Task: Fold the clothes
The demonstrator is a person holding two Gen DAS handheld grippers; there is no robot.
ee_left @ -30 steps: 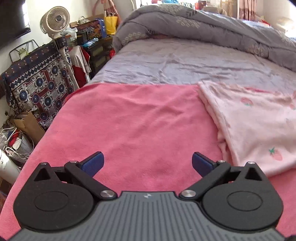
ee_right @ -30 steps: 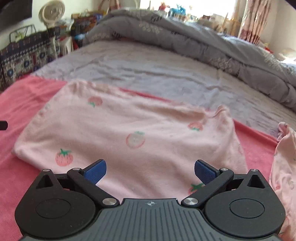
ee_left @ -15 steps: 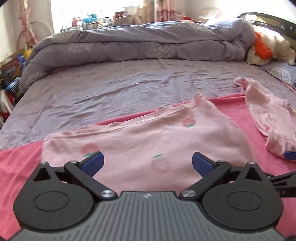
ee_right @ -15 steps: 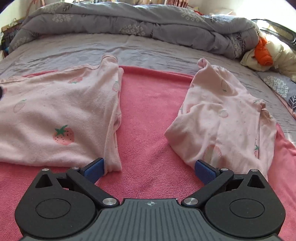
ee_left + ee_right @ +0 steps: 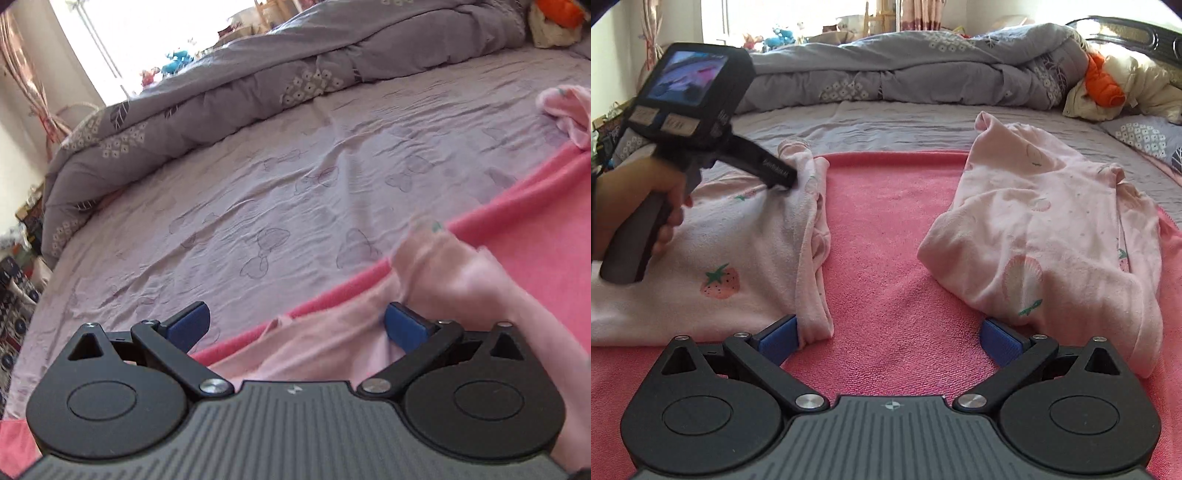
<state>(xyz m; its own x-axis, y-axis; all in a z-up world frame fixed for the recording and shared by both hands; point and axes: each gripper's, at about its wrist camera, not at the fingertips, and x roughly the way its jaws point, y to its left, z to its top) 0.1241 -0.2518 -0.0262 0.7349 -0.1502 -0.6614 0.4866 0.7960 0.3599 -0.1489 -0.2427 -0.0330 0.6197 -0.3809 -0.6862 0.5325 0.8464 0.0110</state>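
Two pale pink strawberry-print garments lie on a pink blanket (image 5: 886, 236). The left garment (image 5: 738, 254) is spread flat; the right garment (image 5: 1052, 229) is rumpled. My right gripper (image 5: 889, 339) is open, low over the bare blanket between them, its left fingertip touching the left garment's near corner. My left gripper (image 5: 785, 181), held by a hand (image 5: 639, 199), reaches the left garment's far right corner. In the left wrist view this gripper (image 5: 297, 326) is open, with the garment's raised far corner (image 5: 436, 273) beside its right finger.
A lilac sheet (image 5: 295, 177) covers the bed beyond the blanket. A rolled grey quilt (image 5: 923, 70) lies along the far side. Orange and cream clothing (image 5: 1108, 85) is piled at the far right. Cluttered furniture stands off the bed's left edge.
The left gripper swung right from the bare blanket and moved forward to the left garment's far corner. The right gripper swung right a second ago and has since held still between the garments.
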